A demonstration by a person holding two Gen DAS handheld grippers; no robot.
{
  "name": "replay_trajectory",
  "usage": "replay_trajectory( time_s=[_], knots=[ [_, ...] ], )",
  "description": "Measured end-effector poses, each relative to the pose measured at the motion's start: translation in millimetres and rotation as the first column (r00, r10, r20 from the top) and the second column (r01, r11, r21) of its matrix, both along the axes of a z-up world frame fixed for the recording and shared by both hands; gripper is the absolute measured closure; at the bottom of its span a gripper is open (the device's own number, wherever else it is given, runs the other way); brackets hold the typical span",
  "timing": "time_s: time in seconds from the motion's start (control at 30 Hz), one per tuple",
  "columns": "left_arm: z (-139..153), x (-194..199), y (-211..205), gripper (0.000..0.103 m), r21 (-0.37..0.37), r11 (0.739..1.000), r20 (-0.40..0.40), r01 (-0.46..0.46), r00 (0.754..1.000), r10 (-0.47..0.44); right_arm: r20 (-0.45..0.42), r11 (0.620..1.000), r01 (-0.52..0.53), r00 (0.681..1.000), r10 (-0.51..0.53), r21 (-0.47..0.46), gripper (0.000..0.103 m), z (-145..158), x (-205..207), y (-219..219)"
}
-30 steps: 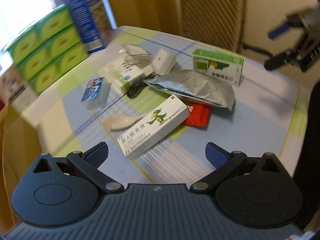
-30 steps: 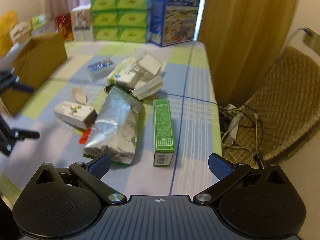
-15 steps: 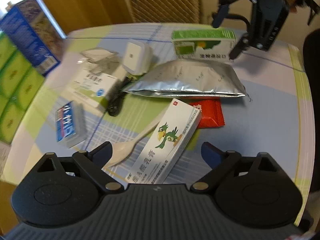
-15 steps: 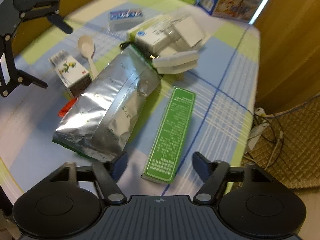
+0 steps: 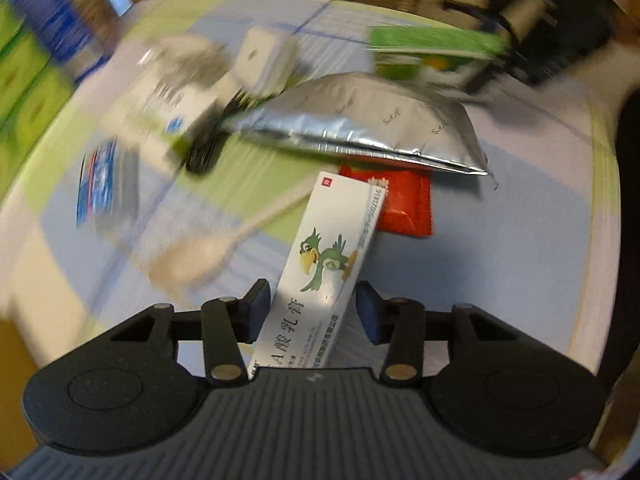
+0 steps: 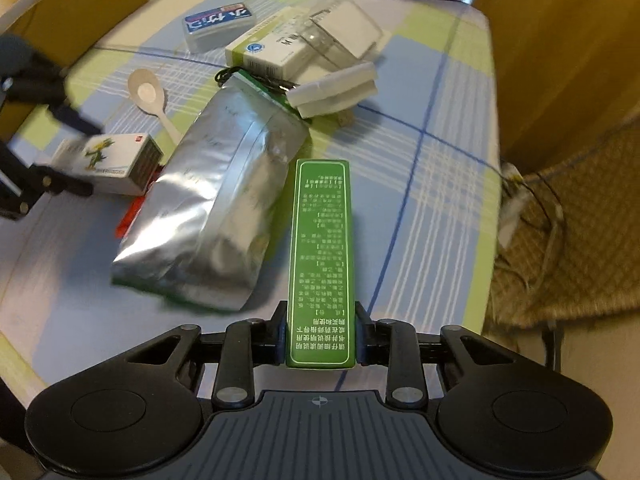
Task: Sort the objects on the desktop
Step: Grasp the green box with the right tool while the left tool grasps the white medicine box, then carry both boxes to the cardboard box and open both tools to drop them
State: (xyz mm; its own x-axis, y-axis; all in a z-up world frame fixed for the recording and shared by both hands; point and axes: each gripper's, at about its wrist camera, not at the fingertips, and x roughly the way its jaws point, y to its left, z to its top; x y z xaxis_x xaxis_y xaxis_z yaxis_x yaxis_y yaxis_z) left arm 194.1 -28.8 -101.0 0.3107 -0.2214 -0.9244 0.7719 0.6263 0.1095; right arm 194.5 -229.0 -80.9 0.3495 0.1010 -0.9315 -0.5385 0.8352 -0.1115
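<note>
A white medicine box with a green parrot [image 5: 328, 256] lies on the checked tablecloth, and my left gripper [image 5: 314, 306] is shut on its near end. The right wrist view shows the same box [image 6: 108, 160] at the left, between dark fingers. My right gripper [image 6: 320, 332] is shut on the near end of a long green box [image 6: 322, 248], with both pads pressed against its sides. A silver foil pouch [image 6: 224, 208] lies just left of the green box. A white spoon [image 5: 200, 256] and a red packet [image 5: 404, 204] flank the parrot box.
Farther back lie a blue-labelled case [image 6: 220, 24], a white medicine box [image 6: 272, 50], a clear plastic lid and a white charger [image 6: 336, 88] with a black cable. A cardboard box [image 6: 80, 12] stands at the table's far left. A woven chair [image 6: 568, 232] is off the right edge.
Both grippers have dropped toward the table and gone from open to shut, the left on the parrot box and the right on the green box.
</note>
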Motion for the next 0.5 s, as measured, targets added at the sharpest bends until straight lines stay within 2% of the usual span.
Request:
replay_trajectory(
  time_s=[0.1,0.23,0.3,0.37,0.43,0.5],
  knots=[
    [-2.5,-20.4,2.2,0.069,-0.015,0.985,-0.062,-0.172,0.983,0.171,0.011,0.996,0.089,0.996,-0.09,0.025,0.075,4.2,-25.1,-2.3],
    [-7.3,-52.8,3.0,0.07,-0.081,0.938,-0.097,-0.338,0.939,0.33,0.0,0.974,0.204,0.979,-0.205,0.095,0.075,7.0,-58.0,-6.4],
    [-8.9,-68.9,3.3,0.069,-0.13,0.916,-0.092,-0.381,0.924,0.371,0.013,0.967,0.221,0.974,-0.224,0.129,0.073,9.8,-70.1,-5.5],
    [-10.8,-81.1,2.5,0.066,-0.156,0.898,-0.07,-0.411,0.912,0.405,0.046,0.966,0.225,0.972,-0.232,0.127,0.059,11.4,-77.6,-3.1],
    [-11.2,-84.4,2.0,0.066,-0.167,0.886,-0.047,-0.432,0.901,0.431,0.077,0.967,0.226,0.969,-0.236,0.116,0.051,10.2,-81.2,-0.4],
    [-12.5,-88.1,2.7,0.064,-0.187,0.87,-0.038,-0.456,0.889,0.457,0.07,0.959,0.238,0.966,-0.251,0.154,0.05,8.1,-82.5,-1.9]
  ],
)
